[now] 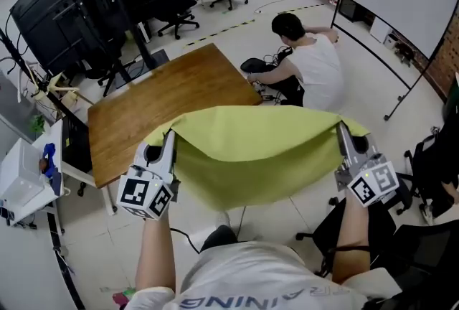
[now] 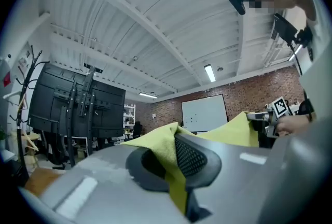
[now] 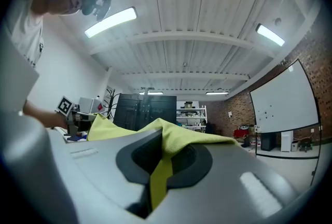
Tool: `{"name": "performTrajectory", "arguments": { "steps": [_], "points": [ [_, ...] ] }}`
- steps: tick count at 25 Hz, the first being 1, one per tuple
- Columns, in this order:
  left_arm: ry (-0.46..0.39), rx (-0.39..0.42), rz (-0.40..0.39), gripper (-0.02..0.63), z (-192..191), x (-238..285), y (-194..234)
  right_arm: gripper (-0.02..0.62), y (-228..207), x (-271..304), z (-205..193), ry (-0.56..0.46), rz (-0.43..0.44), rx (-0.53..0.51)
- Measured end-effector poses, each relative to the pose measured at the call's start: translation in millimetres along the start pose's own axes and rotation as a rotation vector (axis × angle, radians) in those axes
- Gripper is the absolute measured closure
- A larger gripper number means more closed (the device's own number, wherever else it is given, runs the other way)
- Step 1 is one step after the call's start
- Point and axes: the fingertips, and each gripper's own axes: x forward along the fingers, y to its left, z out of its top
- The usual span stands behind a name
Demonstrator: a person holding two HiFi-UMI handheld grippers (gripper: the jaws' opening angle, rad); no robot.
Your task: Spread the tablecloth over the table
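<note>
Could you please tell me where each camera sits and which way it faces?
Head view: on the person's head, looking steeply down at table, tablecloth and both forearms.
Left gripper view: on the left gripper, facing the whiteboard; its shut jaws show.
Right gripper view: on the right gripper, facing the black screens; its shut jaws show.
Shared by gripper views: tablecloth, whiteboard.

Head view looks steeply down; gripper views forward (all share tablecloth (image 1: 251, 151)).

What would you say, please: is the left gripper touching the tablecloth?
Touching. The left gripper view shows the left gripper shut on the tablecloth, cloth pinched between its jaws.
</note>
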Motion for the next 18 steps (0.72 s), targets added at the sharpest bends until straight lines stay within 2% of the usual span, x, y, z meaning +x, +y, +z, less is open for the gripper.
{"name": "performTrajectory", "arguments": {
  "steps": [6, 11, 18],
  "points": [
    [-0.064, 0.021, 0.026, 0.597, 27, 17, 14, 0.583, -13, 26, 29, -0.088, 0.036, -0.030],
    [-0.069, 0.040, 0.048, 0.597, 25, 43, 42, 0.583, -22, 72, 22, -0.080, 0.058, -0.033],
    [-0.073, 0.042, 0.083, 0.595, 21, 88, 112, 0.583, -27, 170, 14, -0.056, 0.103, -0.023]
  ]
}}
